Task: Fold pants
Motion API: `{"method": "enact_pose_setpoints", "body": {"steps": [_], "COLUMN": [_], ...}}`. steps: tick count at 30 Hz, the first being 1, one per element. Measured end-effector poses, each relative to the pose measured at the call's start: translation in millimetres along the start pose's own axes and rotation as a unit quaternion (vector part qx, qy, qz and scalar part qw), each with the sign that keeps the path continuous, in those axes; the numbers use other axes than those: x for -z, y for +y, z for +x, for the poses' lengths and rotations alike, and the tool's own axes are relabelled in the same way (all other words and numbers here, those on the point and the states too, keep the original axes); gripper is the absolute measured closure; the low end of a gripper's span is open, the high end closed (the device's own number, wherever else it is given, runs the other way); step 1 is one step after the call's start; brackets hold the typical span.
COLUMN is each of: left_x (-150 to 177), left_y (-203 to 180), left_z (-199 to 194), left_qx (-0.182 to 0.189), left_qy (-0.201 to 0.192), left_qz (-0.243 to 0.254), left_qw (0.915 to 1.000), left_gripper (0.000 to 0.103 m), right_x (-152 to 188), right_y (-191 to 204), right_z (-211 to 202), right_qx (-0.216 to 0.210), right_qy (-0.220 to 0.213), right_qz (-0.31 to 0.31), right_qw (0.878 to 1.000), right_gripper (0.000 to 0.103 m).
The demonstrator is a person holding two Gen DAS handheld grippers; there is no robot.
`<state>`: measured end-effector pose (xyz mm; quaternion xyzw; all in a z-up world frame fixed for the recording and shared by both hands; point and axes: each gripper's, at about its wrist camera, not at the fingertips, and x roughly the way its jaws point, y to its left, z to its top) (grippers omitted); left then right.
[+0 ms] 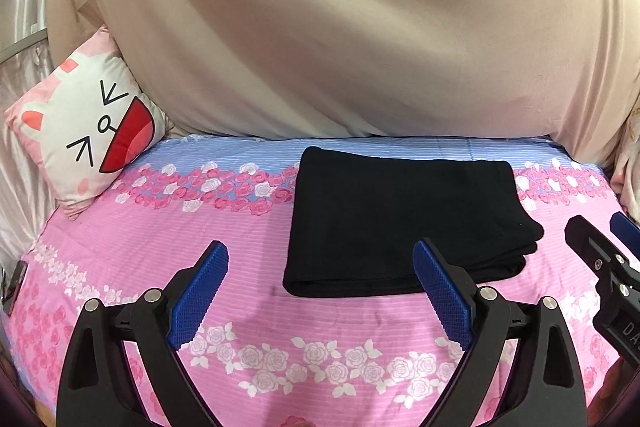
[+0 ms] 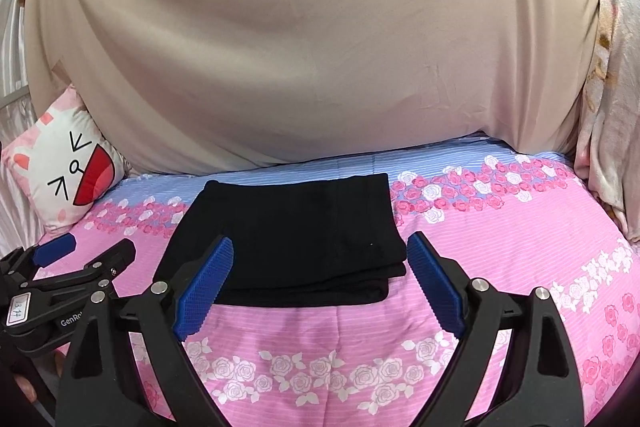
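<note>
On the rose-print bed [image 1: 120,247], black pants [image 1: 400,223] lie folded at twelve o'clock; the left gripper [image 1: 320,287] and right gripper [image 2: 320,283], both spread and empty, should lift clear without snagging the stack.

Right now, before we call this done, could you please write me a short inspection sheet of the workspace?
Surface: bed sheet, pink and blue with roses, lying fairly smooth.
Job's things: black pants folded into a compact stack, flat on the sheet, layered edges showing at its right side.
Clutter: cartoon-face pillow propped at the far left corner.
Grippers: left tongs open, empty, held short of the pants; right tongs open, empty, framing the stack's near edge from above without touching it.
Cables: nothing seen.
Surroundings: beige cloth draped behind the bed; pale floral fabric hanging at the right.
</note>
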<state>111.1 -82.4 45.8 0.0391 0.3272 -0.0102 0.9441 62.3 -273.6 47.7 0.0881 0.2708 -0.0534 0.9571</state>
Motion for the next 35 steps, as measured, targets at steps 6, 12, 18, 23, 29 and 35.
{"method": "enact_pose_setpoints", "body": {"steps": [6, 12, 18, 23, 29, 35], "left_x": [0.6, 1.7, 1.7, 3.6, 7.6, 12.5], "left_y": [8.6, 11.3, 10.9, 8.3, -0.5, 1.9], "left_z": [15.3, 27.5, 37.0, 41.1, 33.6, 27.2], "left_qx": [-0.002, 0.016, 0.021, 0.024, -0.011, -0.003], "left_qy": [0.006, 0.014, 0.006, -0.005, -0.023, 0.000], "left_qz": [-0.009, -0.011, -0.014, -0.008, 0.024, 0.013], "left_qw": [0.9999, 0.9997, 0.9997, 0.9997, 0.9994, 0.9999], "left_gripper": [0.012, 0.011, 0.011, 0.011, 0.011, 0.011], "right_x": [3.7, 9.1, 11.0, 13.7, 20.1, 23.7], "right_y": [5.6, 10.7, 15.5, 14.8, 10.8, 5.9], "right_z": [12.5, 22.4, 28.1, 31.6, 34.2, 28.1], "right_qx": [0.002, 0.004, 0.008, 0.011, 0.013, 0.013], "right_qy": [0.009, 0.019, 0.023, 0.027, 0.036, 0.035], "right_qz": [-0.008, -0.017, -0.024, -0.022, -0.017, -0.013], "right_qw": [1.000, 1.000, 0.999, 0.999, 0.999, 0.999], "right_gripper": [0.016, 0.016, 0.016, 0.016, 0.016, 0.016]}}
